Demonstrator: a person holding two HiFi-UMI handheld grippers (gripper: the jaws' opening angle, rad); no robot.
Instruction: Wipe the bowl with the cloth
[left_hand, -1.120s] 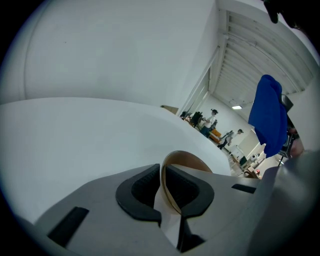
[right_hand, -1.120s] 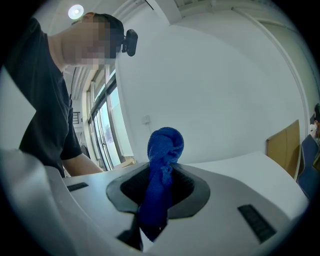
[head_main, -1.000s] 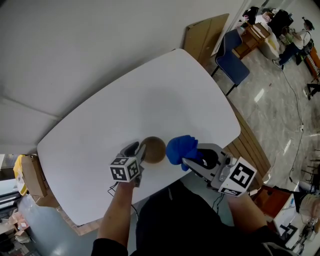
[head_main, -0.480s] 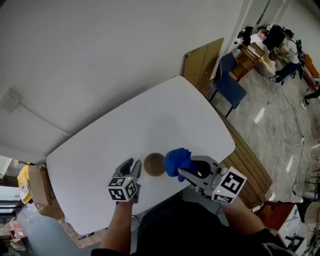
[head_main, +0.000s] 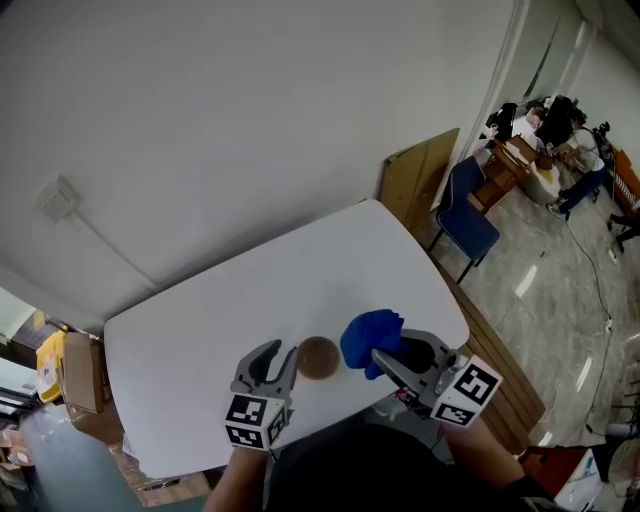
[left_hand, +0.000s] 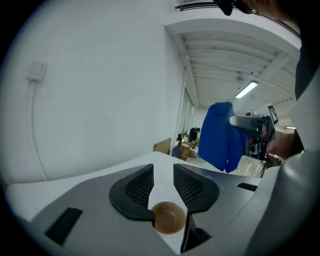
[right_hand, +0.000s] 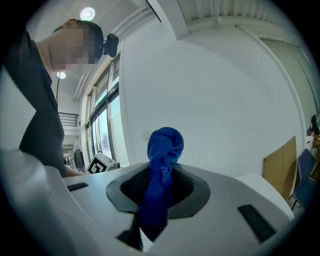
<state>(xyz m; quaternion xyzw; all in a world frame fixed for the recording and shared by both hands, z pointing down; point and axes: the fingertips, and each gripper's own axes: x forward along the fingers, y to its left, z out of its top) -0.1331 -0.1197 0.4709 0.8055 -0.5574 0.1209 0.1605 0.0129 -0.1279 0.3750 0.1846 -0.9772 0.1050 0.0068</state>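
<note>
Lifted off the bowl (head_main: 318, 357) since a second ago, the left gripper (head_main: 277, 362) now hangs just left of it at lower centre of the head view. Its jaws are spread, having just closed a little, with nothing between them. The bowl shows only through the gap, sitting alone on the white table (head_main: 220, 300) below. The right gripper (head_main: 383, 352), just right of the bowl, has risen slightly too and stays pinched on the bunched blue cloth (head_main: 368, 338), which hangs clear of the bowl. Nothing touches the bowl — the wiping looks finished or paused, though how clean the bowl is cannot be judged.
</note>
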